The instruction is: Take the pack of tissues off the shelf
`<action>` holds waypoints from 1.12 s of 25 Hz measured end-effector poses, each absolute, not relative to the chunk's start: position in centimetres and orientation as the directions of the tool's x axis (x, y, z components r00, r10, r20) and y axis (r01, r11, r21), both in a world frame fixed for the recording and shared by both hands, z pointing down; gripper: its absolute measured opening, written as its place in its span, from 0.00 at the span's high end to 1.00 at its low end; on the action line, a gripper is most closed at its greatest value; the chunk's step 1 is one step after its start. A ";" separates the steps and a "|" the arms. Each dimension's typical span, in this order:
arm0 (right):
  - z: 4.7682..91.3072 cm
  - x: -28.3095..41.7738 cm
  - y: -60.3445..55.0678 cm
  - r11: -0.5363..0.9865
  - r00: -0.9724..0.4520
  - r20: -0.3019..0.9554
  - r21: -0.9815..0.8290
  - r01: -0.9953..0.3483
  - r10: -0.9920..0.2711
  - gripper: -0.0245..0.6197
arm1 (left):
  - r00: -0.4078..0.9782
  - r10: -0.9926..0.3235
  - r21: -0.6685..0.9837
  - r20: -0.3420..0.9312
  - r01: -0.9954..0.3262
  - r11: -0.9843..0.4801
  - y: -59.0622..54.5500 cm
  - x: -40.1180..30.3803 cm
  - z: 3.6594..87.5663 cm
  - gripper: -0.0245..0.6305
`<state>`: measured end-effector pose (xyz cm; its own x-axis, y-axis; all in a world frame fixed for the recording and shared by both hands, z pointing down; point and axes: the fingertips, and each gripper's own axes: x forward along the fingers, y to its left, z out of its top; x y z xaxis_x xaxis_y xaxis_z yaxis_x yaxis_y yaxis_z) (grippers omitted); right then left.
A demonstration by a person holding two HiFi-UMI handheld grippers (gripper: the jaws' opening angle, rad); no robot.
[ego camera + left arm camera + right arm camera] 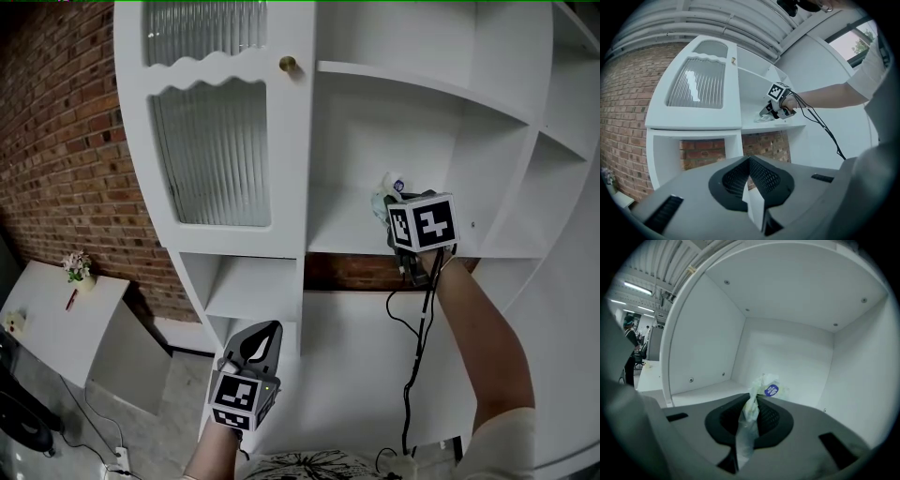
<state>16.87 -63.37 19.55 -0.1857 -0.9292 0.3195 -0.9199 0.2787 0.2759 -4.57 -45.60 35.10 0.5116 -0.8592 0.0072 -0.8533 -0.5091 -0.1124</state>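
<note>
Head view: my right gripper (750, 411), 2 o'clock, clamped on tissue pack (765, 384) in shelf (349, 242); left gripper (750, 176), 7 o'clock, closed, empty.

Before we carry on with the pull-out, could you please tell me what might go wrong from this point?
1. The jaws of the right gripper pinch only a thin fold of the pack of tissues. Most of the soft pack sticks out past them, so it could slip or tear as it leaves the shelf.
2. The cable hangs loose below that gripper, near the shelf's front edge, and might catch on the way out.
</note>
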 end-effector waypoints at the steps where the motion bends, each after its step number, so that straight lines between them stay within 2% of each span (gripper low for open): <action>1: 19.2 16.7 -62.8 0.287 -0.199 0.307 0.275 -0.918 -0.931 0.93 | 0.514 -0.858 -0.111 0.007 -0.852 -0.511 -45.2 -4.4 35.0 0.95; 6: 17.6 15.6 -58.3 0.351 -0.298 0.226 0.252 -0.902 -0.927 0.94 | 0.524 -0.852 -0.107 0.019 -0.846 -0.522 -42.5 -3.5 34.9 0.95; 14: 19.2 13.6 -48.5 0.399 -0.377 0.137 0.413 -0.819 -0.916 0.94 | 0.530 -0.848 -0.106 0.030 -0.842 -0.530 -38.2 -1.2 34.7 0.95; 23: 28.2 13.7 -39.6 0.437 -0.427 0.126 0.432 -0.789 -0.896 0.94 | 0.567 -0.823 -0.092 0.046 -0.818 -0.568 -32.6 2.2 37.5 0.95; 28: 34.9 14.8 -35.6 0.451 -0.422 0.162 0.377 -0.809 -0.892 0.94 | 0.568 -0.822 -0.073 0.051 -0.818 -0.570 -30.5 2.7 39.1 0.95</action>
<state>14.77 -35.65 34.89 -0.4216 -0.8922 0.1619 -0.8092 0.4508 0.3769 2.71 -30.45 39.08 0.5678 -0.8216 0.0510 -0.8184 -0.5701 -0.0726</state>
